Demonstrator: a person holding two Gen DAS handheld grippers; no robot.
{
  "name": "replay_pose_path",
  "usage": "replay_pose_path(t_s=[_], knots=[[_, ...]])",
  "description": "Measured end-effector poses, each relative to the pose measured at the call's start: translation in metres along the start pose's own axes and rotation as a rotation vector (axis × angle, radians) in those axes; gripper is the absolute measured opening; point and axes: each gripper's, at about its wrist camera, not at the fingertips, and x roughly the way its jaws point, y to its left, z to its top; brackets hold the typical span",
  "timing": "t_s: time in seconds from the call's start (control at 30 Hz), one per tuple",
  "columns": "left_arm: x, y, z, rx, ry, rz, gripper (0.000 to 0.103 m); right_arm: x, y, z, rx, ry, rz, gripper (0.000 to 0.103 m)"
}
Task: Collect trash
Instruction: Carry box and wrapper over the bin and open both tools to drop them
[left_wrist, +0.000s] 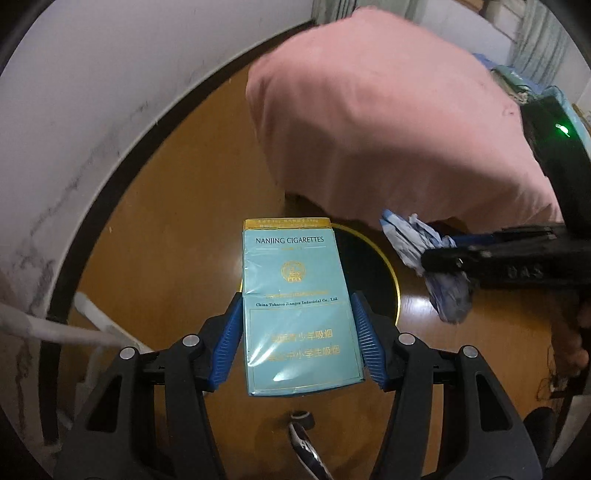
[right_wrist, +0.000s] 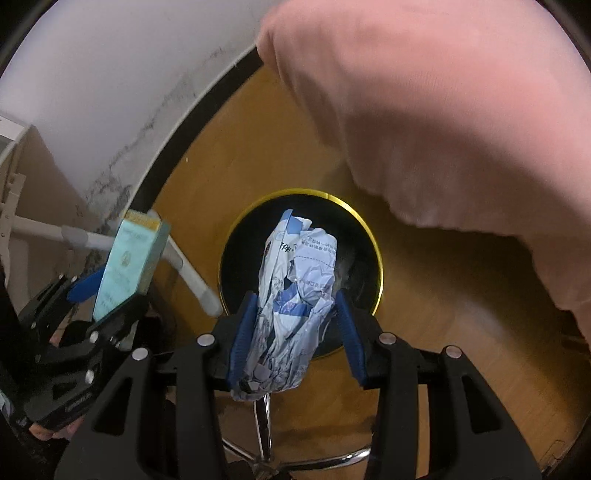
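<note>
My left gripper (left_wrist: 297, 314) is shut on a teal cigarette pack (left_wrist: 295, 295) with gold lettering, pointing steeply down over the floor. Behind the pack lies a black bin with a gold rim (left_wrist: 384, 280). My right gripper (right_wrist: 295, 317) is shut on a crumpled white and blue paper wrapper (right_wrist: 295, 295), hanging directly above the round black bin (right_wrist: 373, 240). In the left wrist view the right gripper (left_wrist: 439, 260) comes in from the right with the wrapper (left_wrist: 424, 251). In the right wrist view the left gripper (right_wrist: 107, 291) sits at the left holding the pack (right_wrist: 129, 258).
A pink cloth (left_wrist: 388, 118) hangs over the upper right of both views, close above the bin. A white wall (left_wrist: 92, 110) with a dark baseboard curves along the left. White furniture legs (right_wrist: 184, 266) stand left of the bin. A chrome chair base (right_wrist: 295, 454) is below.
</note>
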Motion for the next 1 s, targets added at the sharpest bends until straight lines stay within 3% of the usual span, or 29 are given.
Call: replay_pose_path(t_s=[0.3, 0.5, 0.6, 0.67, 0.73, 0.9, 1.0], knots=[[0.020, 0.006, 0.003, -0.044, 0.037, -0.038, 0.057, 0.012, 0.004, 0.002, 0.015, 0.027, 0.022, 0.044], [0.014, 0.005, 0.005, -0.057, 0.036, -0.037, 0.068, 0.010, 0.002, 0.004, 0.014, 0.021, 0.026, 0.045], [0.009, 0.006, 0.007, -0.054, 0.027, -0.036, 0.069, 0.010, 0.001, 0.006, 0.013, 0.021, 0.021, 0.048], [0.002, 0.006, 0.009, -0.052, 0.017, -0.026, 0.073, 0.009, 0.002, 0.007, 0.015, 0.019, 0.032, 0.058], [-0.011, 0.002, 0.013, -0.043, 0.000, -0.024, 0.074, 0.004, 0.004, 0.008, 0.009, 0.006, 0.029, 0.068], [-0.068, -0.017, 0.024, 0.020, -0.093, -0.021, 0.082, -0.036, 0.009, 0.010, -0.015, -0.060, 0.005, 0.070], [-0.124, -0.028, 0.027, 0.053, -0.176, -0.022, 0.088, -0.075, 0.019, 0.011, -0.043, -0.129, -0.020, 0.071]])
